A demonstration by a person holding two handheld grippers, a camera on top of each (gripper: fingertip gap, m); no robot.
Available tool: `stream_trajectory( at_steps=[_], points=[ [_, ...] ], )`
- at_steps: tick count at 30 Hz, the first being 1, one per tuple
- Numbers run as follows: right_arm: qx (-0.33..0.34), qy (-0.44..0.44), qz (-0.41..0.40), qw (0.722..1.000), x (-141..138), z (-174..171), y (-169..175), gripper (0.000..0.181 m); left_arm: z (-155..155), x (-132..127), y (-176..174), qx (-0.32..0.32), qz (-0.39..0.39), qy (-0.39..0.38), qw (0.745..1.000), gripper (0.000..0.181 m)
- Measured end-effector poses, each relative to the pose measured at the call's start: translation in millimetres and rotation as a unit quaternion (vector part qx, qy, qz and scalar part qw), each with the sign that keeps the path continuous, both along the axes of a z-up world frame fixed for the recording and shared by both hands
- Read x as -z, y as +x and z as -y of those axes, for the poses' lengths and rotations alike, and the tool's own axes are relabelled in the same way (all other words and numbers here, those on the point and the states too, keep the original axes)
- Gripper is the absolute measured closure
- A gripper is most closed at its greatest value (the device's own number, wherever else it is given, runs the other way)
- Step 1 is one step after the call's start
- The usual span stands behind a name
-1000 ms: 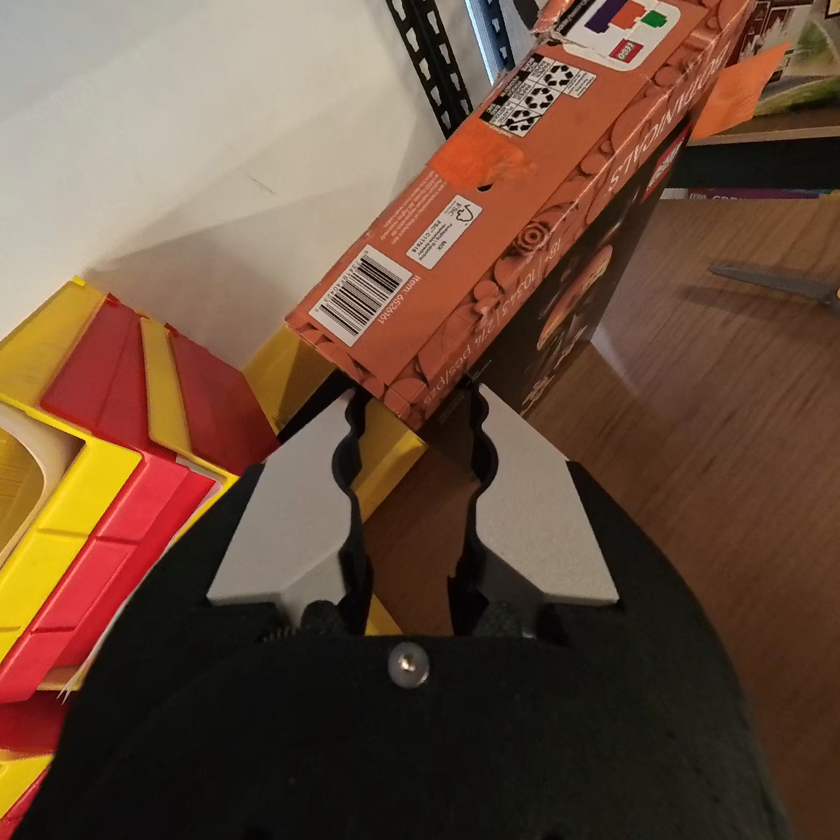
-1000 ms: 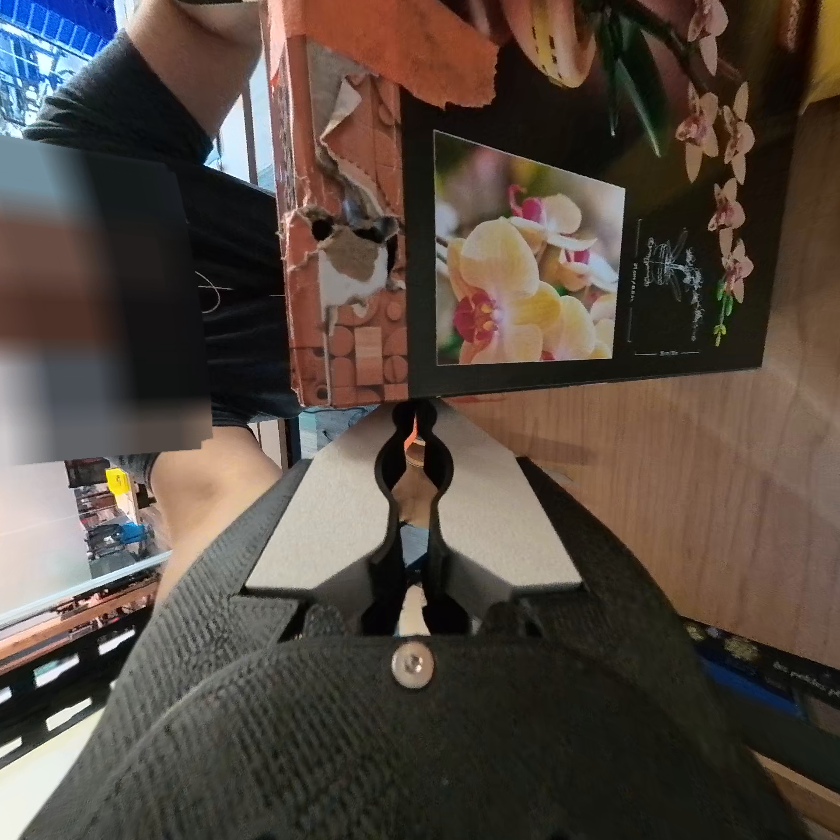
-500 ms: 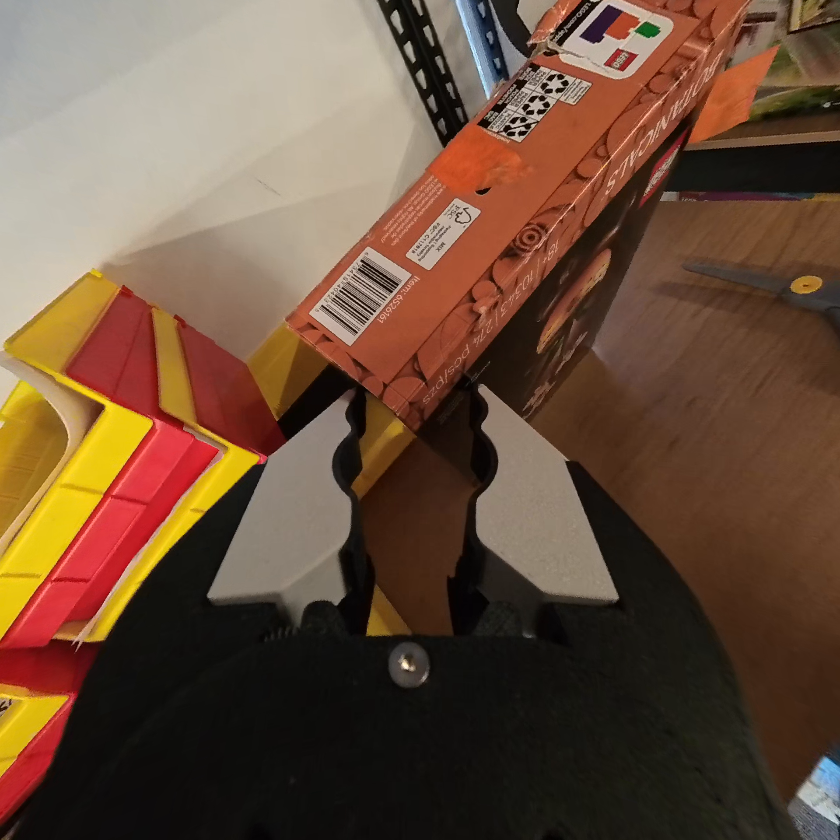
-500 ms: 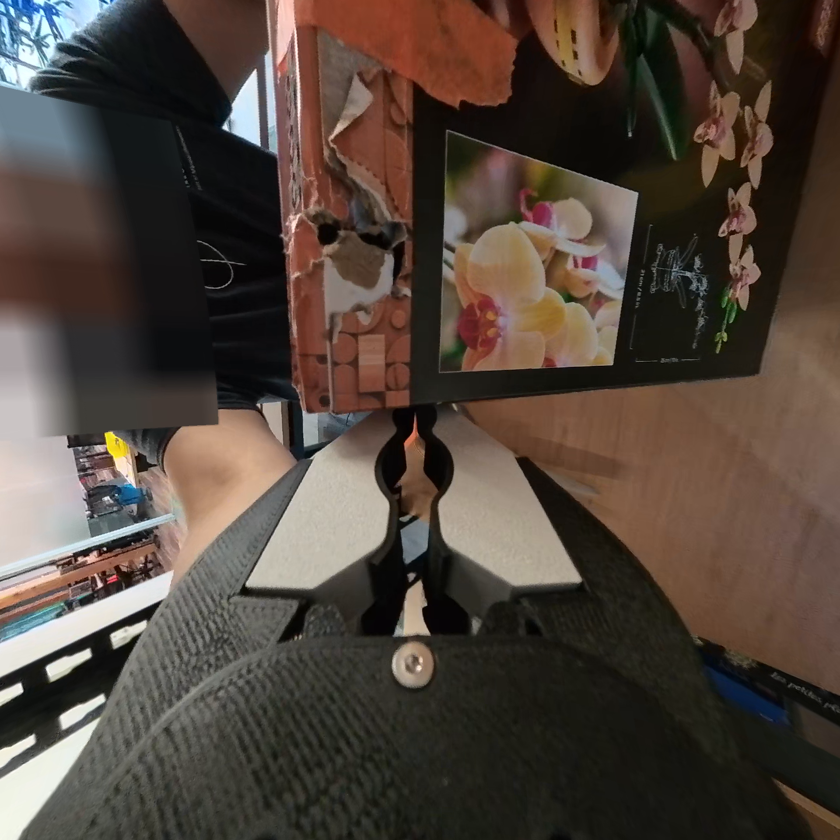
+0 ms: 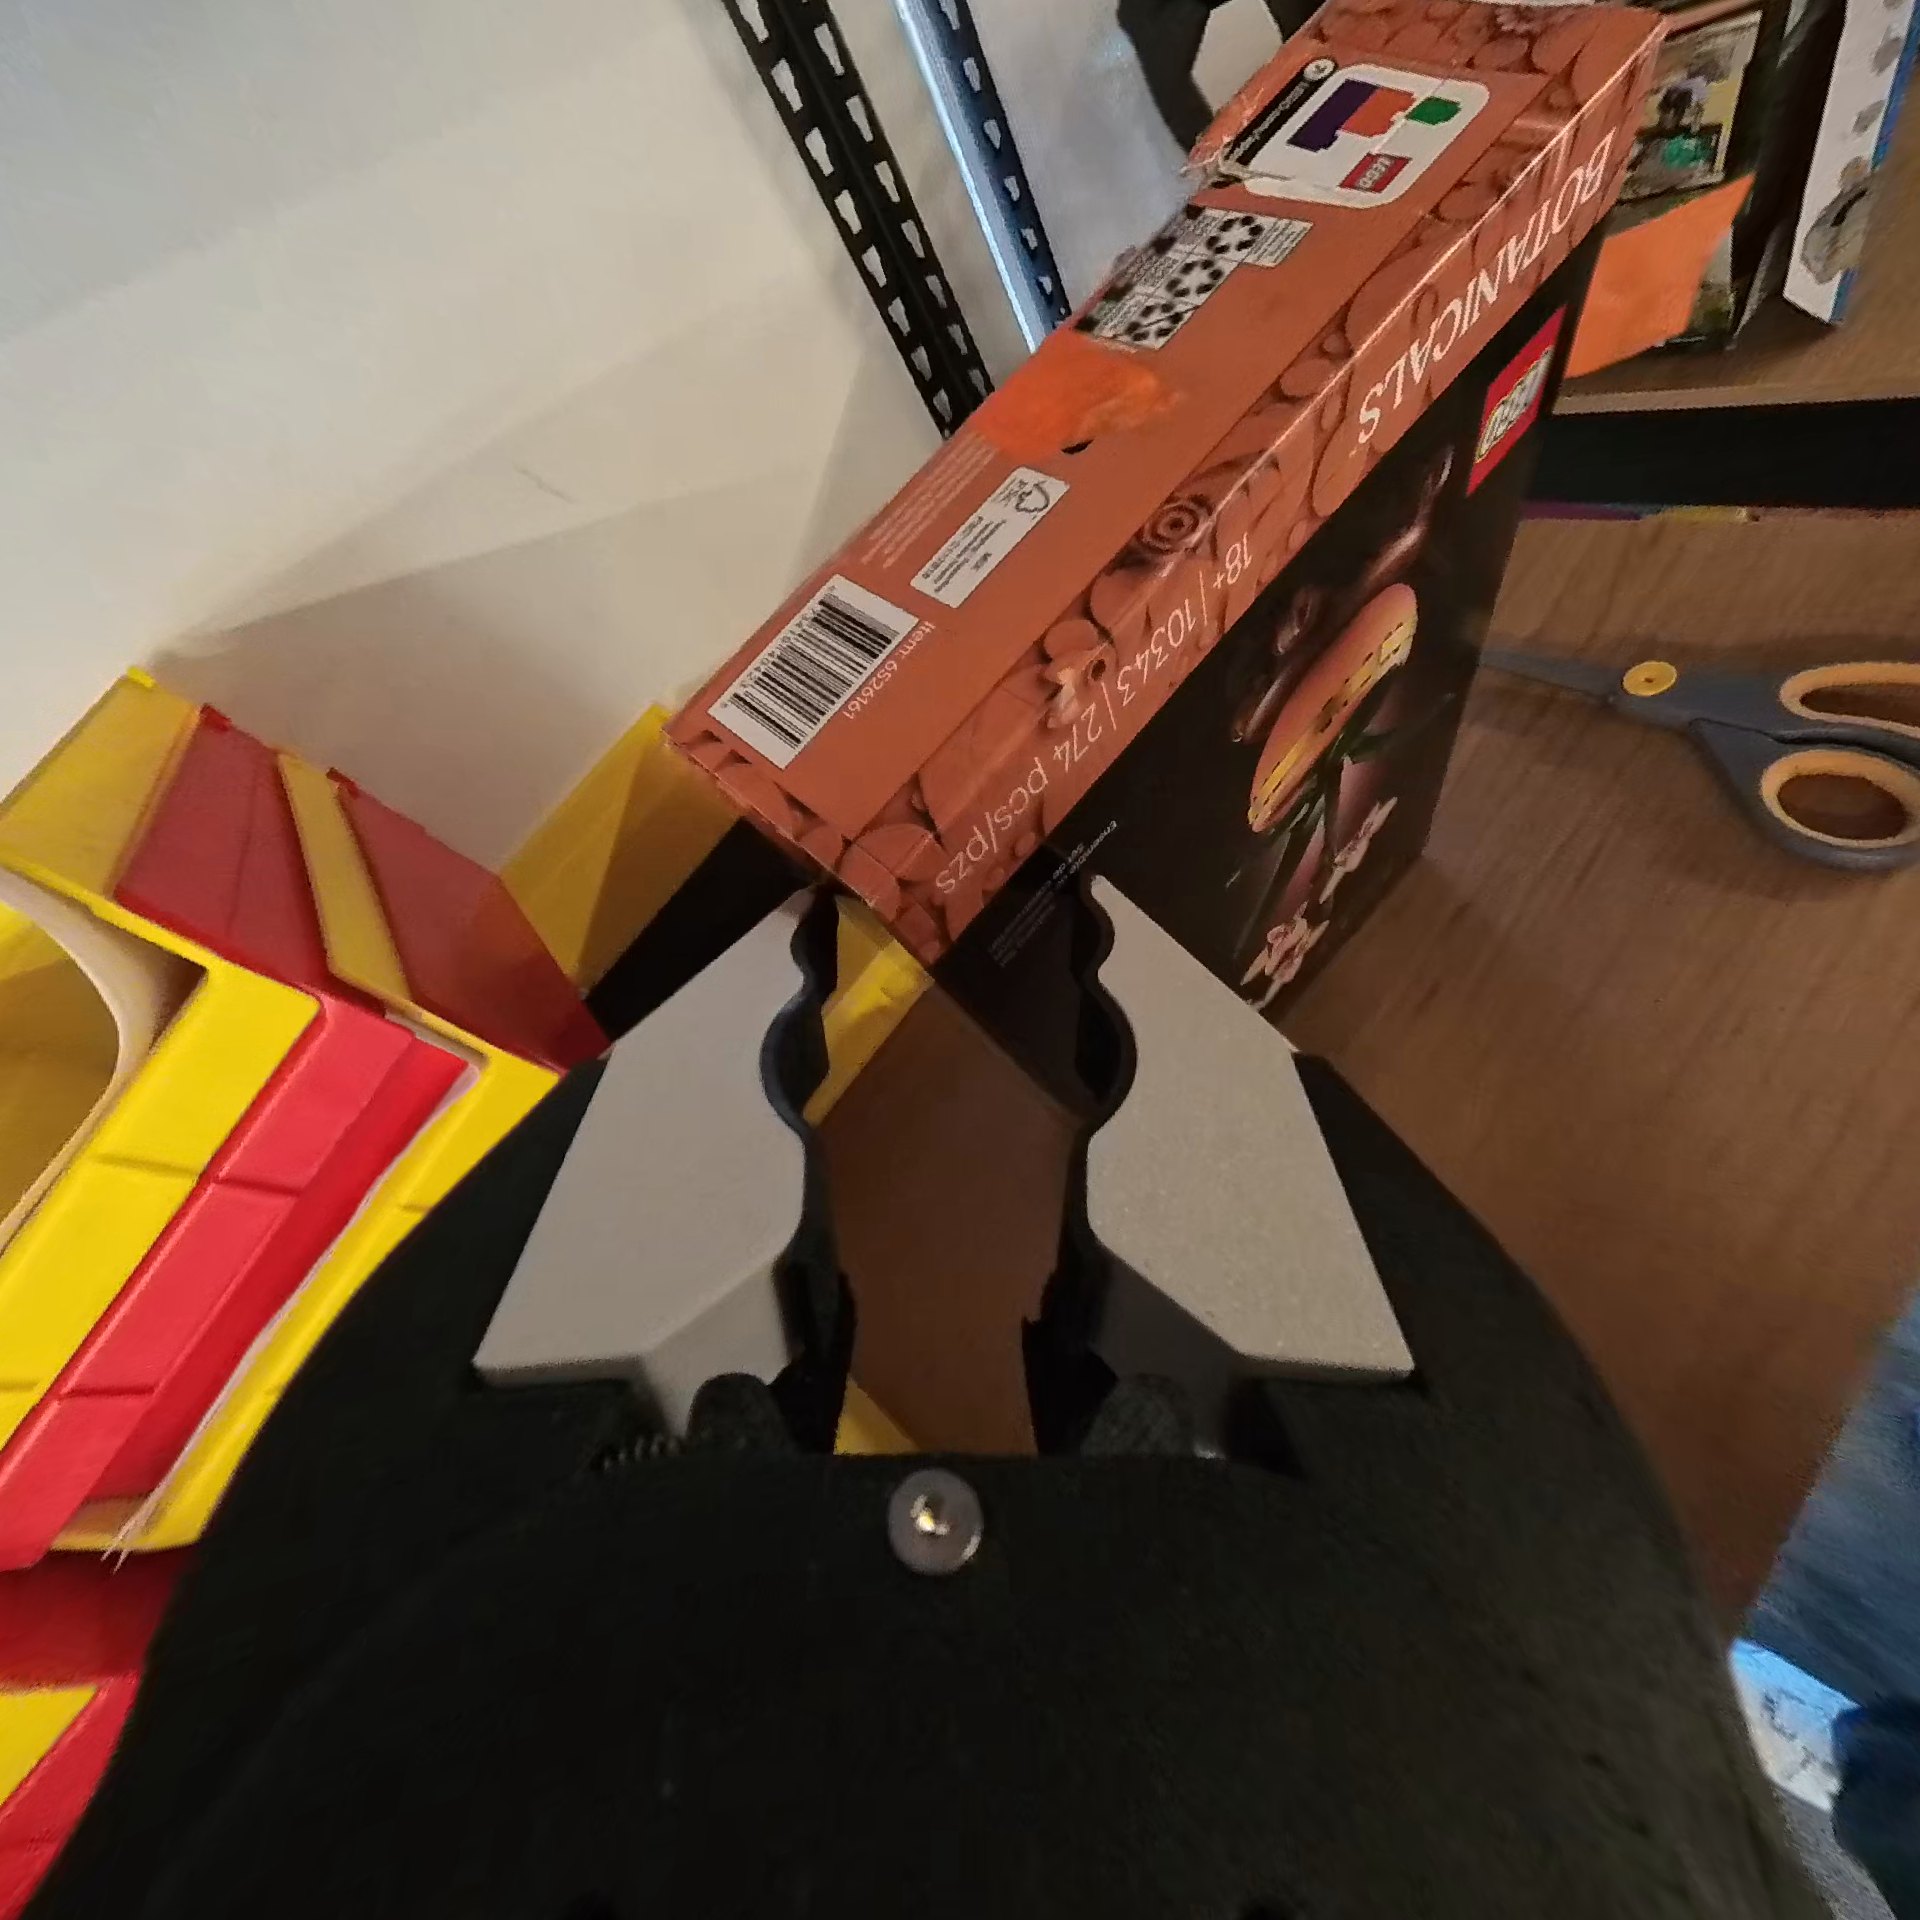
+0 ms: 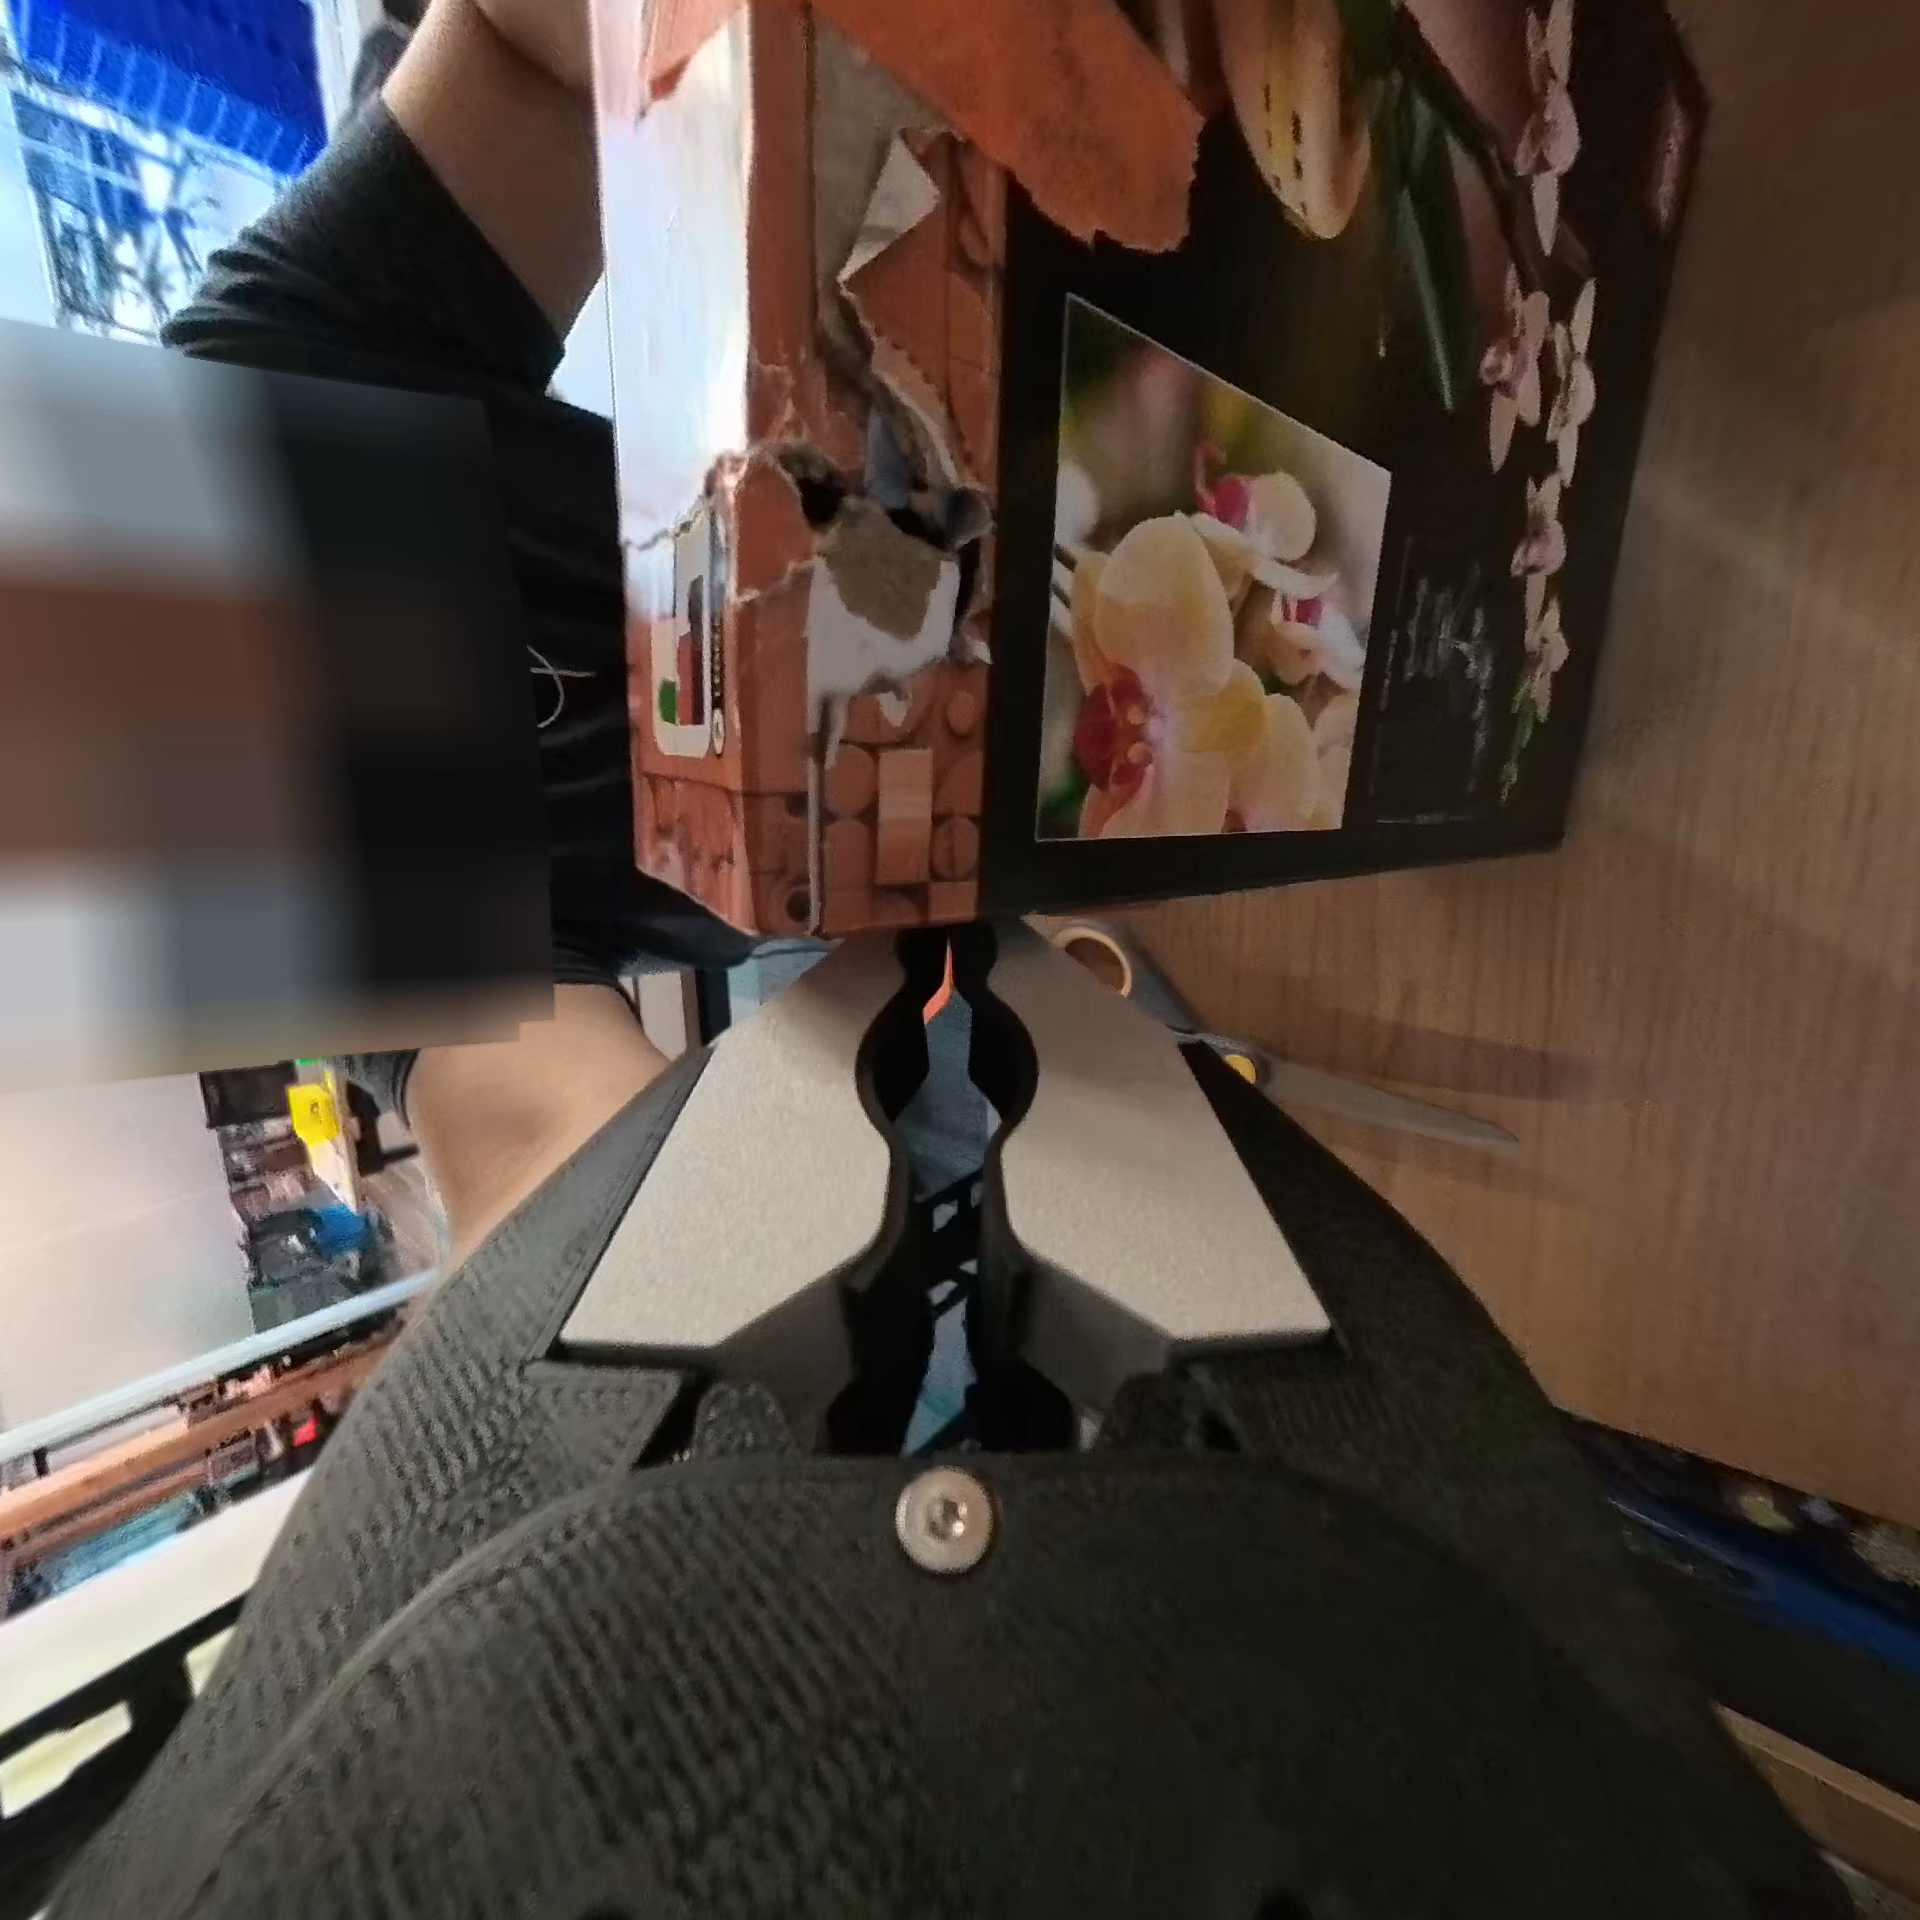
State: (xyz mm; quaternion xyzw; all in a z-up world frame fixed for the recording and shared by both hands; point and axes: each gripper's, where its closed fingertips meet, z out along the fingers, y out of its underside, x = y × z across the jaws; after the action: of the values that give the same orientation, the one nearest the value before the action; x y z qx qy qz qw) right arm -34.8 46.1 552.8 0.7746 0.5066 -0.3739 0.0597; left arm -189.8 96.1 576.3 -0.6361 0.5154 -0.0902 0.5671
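Note:
An orange and black cardboard box (image 5: 1039, 582) with flower pictures is held tilted above the wooden table (image 5: 1558, 1143). My left gripper (image 5: 956, 914) is shut across the thickness of its lower corner. In the right wrist view the box (image 6: 1195, 623) shows a torn orange end (image 6: 883, 540) and strips of orange tape. My right gripper (image 6: 945, 940) is nearly closed at the box's bottom edge, pinching a thin orange sliver there. Whether that sliver is tape or a flap is unclear.
Grey and orange scissors (image 5: 1766, 748) lie on the table to the right; they also show in the right wrist view (image 6: 1351, 1101). Yellow and red plastic bins (image 5: 260, 1091) stand at the left by the wall. Black shelf posts (image 5: 862, 208) rise behind. A person's dark sleeve (image 6: 416, 260) is near.
Both grippers have swung with the box, which now shows more of its side. The scissors have come further into the left wrist view and appeared in the right wrist view. Both grips are unchanged.

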Motion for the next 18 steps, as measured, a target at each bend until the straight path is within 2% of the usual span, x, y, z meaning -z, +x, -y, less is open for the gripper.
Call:
stream_trajectory(
  at_steps=[9, 14, 18],
  points=[
    [0.072, 0.025, 0.020, 0.997, 8.8, -27.7, 13.8, 0.181, -36.4, -0.8, 14.9, 0.033, 0.004, -0.009, 0.999, 0.137],
    [0.099, 0.028, 0.034, 0.994, 16.3, -35.3, 21.1, 0.181, -38.7, -2.9, 17.8, 0.042, 0.010, -0.014, 0.999, 0.139],
    [0.136, 0.068, 0.060, 0.987, 16.4, -42.0, 34.8, 0.181, -30.9, -20.2, 7.3, 0.049, 0.051, 0.008, 0.997, 0.145]
  ],
)
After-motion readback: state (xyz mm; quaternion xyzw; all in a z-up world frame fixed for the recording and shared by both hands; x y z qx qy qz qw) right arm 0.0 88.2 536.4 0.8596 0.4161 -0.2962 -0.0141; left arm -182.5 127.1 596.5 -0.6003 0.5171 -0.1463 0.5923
